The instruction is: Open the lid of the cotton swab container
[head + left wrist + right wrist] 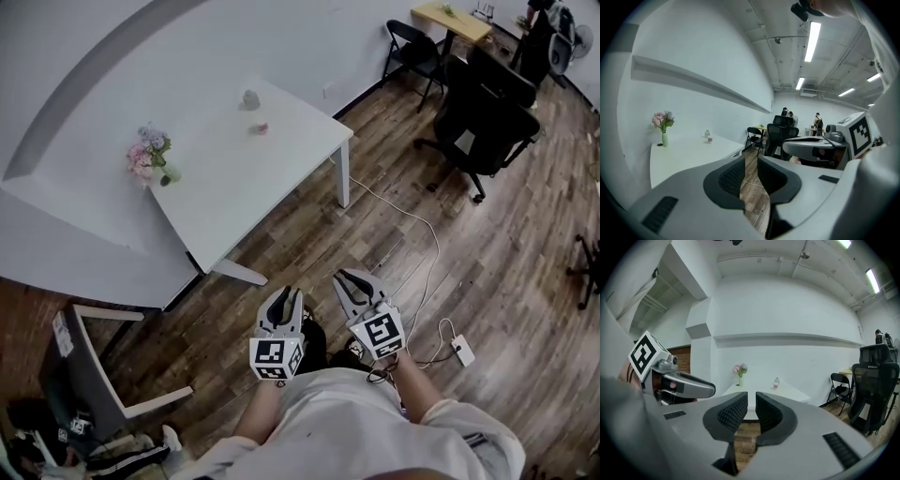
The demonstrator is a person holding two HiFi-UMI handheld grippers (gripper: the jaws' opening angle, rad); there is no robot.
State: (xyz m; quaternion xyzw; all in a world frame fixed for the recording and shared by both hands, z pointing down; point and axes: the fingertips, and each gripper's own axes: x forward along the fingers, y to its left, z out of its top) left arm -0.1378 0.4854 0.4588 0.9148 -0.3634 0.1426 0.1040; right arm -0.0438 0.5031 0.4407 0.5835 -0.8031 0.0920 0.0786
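Note:
Two small items stand at the far side of the white table (281,178): a small clear container (250,97) and a small pink thing (262,128) beside it. They are too small to tell which is the cotton swab container. Both also show far off in the left gripper view (707,133) and the right gripper view (776,382). My left gripper (289,296) and right gripper (352,277) hang side by side over the wooden floor, close to my body and well short of the table. Each stands slightly open with nothing between its jaws (751,171) (751,411).
A vase of pink and purple flowers (150,155) stands at the table's left end. A black office chair (483,127) and a folding chair (412,47) stand at the right. A white cable (422,225) with a power adapter (462,349) lies on the floor.

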